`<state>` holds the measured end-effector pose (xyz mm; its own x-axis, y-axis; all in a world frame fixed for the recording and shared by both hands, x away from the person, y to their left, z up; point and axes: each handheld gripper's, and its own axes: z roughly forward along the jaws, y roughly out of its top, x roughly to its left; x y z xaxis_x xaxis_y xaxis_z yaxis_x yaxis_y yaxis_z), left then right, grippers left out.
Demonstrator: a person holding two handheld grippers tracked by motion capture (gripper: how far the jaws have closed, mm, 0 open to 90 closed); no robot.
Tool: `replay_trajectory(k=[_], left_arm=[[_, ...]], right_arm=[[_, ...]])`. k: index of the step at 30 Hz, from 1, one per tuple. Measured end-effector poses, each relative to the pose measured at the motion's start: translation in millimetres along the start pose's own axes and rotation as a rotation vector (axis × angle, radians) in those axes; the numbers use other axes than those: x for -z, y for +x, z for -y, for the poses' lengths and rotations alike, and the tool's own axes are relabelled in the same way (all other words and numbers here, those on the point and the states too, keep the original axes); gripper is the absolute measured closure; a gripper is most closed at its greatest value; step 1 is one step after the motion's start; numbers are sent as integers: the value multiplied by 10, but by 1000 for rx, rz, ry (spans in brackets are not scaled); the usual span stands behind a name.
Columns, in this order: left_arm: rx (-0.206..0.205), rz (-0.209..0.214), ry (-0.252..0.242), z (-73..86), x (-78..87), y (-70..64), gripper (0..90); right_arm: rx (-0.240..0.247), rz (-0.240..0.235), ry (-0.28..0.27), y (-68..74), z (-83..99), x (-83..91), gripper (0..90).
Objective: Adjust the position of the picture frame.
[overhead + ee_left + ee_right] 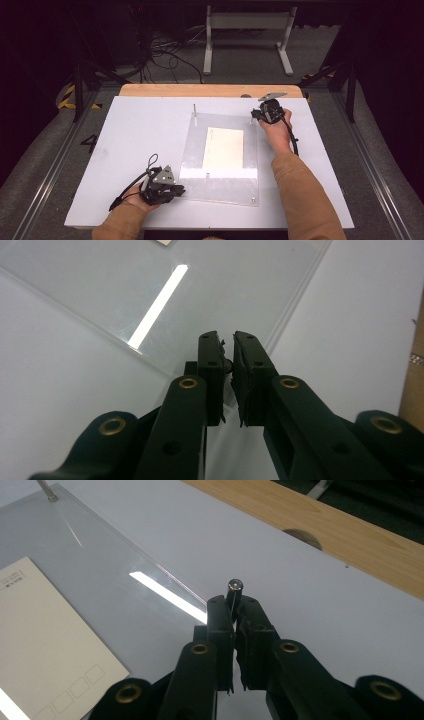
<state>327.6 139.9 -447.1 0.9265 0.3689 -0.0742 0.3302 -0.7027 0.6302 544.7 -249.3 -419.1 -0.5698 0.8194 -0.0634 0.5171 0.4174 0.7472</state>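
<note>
White board [135, 150] covers most of the wooden table [210, 90]; bare wood strip shows along the far edge w/ a round cutout [302, 536] in it. Dark room, grey carpet, cable tangle [165, 52] and a white metal frame [247, 37] on the floor beyond the table. Rails run along both sides.

Landmark = clear acrylic sheet [192, 165], lying flat mid-board. Glossy, ceiling light streak reflected on it. Cream card [223, 148] under or on it, can't tell which; small print at its far end, row of little boxes at the near end. Metal pins stand at the sheet's corners: one at far-left [194, 109], one at far-right [234, 591].

My right gripper [234, 611] is at the sheet's far-right corner, jaws closed down on that pin; pin's round silver top pokes just above the jaw tips. Pin upright, right at the sheet's edge.

My left gripper [227, 342] sits at the sheet's near-left corner, tips over the sheet's edge. Jaws nearly closed, narrow slit between the pads. Small dark bit visible in the slit; can't tell if it's gripped or what it is.
</note>
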Motion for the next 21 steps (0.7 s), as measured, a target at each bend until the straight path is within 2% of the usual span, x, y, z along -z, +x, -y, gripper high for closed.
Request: replay_trajectory(k=[2,3,4,7,9,13,21], left_arm=[[-51,39,20,-27,-12,-78,829],[-51,39,20,-27,-12,-78,829],[-100,74,33,-60,-36,-156,829],[-179,128,60,-120,-75,-298,828],[-203,154,69,-129,-84,-356,828],[-189,190,74,-124,-82,-338,826],[-195,191,91,-132,-72,-333,824]], right_arm=[[4,-24,4,3,5,11,849],[4,-24,4,3,5,11,849],[18,-36,6,14,3,15,849],[57,-63,23,79,9,52,849],[68,-80,13,101,58,91,849],[59,-89,7,99,152,186,849],[52,-85,5,102,197,232,847]])
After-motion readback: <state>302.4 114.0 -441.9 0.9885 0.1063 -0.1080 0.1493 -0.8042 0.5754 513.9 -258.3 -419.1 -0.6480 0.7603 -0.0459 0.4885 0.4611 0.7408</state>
